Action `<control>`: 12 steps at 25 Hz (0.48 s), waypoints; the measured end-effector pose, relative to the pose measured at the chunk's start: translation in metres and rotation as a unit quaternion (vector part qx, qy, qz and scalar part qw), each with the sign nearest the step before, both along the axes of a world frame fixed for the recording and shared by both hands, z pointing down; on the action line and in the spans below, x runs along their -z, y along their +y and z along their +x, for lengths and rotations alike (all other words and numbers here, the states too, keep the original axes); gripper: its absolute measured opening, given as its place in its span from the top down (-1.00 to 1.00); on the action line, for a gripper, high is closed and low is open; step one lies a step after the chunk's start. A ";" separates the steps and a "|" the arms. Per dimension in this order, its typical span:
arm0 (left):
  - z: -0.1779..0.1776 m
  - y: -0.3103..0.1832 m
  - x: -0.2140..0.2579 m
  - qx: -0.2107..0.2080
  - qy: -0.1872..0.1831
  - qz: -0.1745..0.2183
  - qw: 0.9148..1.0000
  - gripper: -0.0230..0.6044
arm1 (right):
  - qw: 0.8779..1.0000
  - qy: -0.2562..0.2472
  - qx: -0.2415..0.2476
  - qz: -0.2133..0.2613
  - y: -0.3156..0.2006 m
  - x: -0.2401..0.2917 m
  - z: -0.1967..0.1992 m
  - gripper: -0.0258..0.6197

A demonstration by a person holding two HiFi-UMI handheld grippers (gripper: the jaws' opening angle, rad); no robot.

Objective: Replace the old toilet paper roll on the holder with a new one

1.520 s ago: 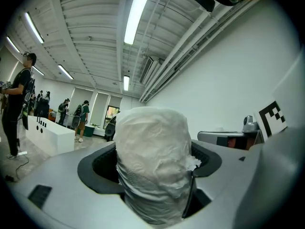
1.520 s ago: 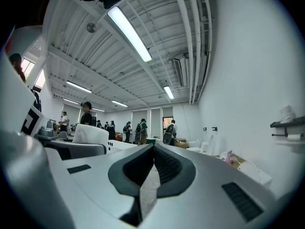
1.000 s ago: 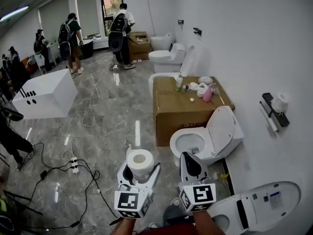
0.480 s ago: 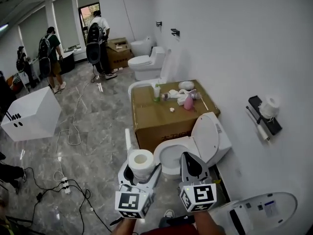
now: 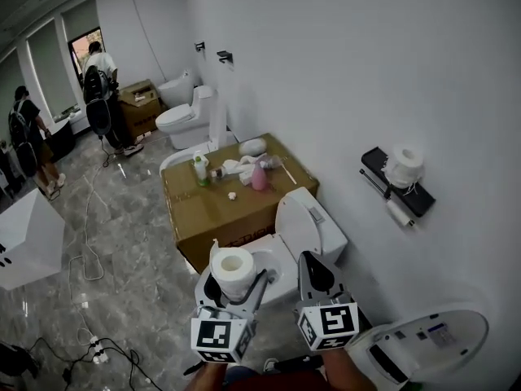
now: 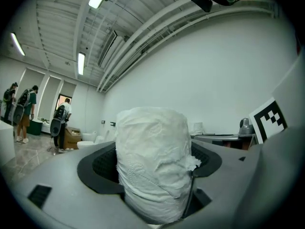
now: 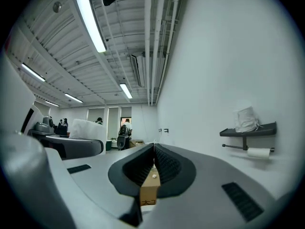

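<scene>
The left gripper (image 5: 236,282) is pinching the new toilet paper roll (image 5: 233,269), one jaw on each side of its wall. In the left gripper view the roll (image 6: 152,161) fills the gap between the pads, with a torn edge of paper on its right side. Its long axis stands upright, and in the head view the hollow core opens upward toward the camera. The right gripper (image 5: 316,274), just beside the left, has its jaws pressed together with nothing between them; its own view shows the two ribbed pads (image 7: 154,149) meeting in one line.

Both grippers point level over a white toilet (image 5: 305,235) whose lid stands raised against the wall. Behind the toilet is a cardboard box (image 5: 232,210) carrying a pink bottle (image 5: 260,177), a green-capped bottle (image 5: 199,169) and some white items.

Well apart from the grippers, to their right on the wall, hangs the black holder (image 5: 419,200). A small, thin roll (image 5: 399,213) sits on its bar with its axis level along the wall. A fuller, crumpled-looking roll (image 5: 404,164) stands on the shelf above. Another toilet (image 5: 423,340) lies at the lower right, and people (image 5: 99,76) stand at the far end of the room.
</scene>
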State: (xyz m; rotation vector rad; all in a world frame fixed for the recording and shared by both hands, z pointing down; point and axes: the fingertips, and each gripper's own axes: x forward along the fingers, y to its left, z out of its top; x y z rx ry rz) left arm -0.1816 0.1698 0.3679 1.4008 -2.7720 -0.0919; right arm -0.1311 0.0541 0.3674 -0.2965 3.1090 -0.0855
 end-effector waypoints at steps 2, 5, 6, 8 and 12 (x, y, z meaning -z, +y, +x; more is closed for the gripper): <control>-0.001 -0.024 -0.001 -0.021 0.003 -0.001 1.000 -0.43 | 1.000 0.004 -0.023 -0.002 -0.022 -0.004 0.005 0.86; -0.001 -0.059 -0.008 -0.059 0.003 -0.001 0.998 -0.43 | 0.998 0.006 -0.061 -0.003 -0.051 -0.007 0.014 0.86; 0.000 -0.072 -0.010 -0.072 0.007 -0.002 0.997 -0.43 | 0.997 0.007 -0.075 -0.003 -0.062 -0.008 0.018 0.86; 0.001 -0.100 -0.013 -0.102 0.016 -0.004 0.995 -0.43 | 0.994 0.010 -0.106 -0.003 -0.085 -0.011 0.026 0.86; 0.005 -0.158 -0.017 -0.177 0.018 -0.003 0.984 -0.43 | 0.985 0.018 -0.173 -0.004 -0.131 -0.018 0.041 0.86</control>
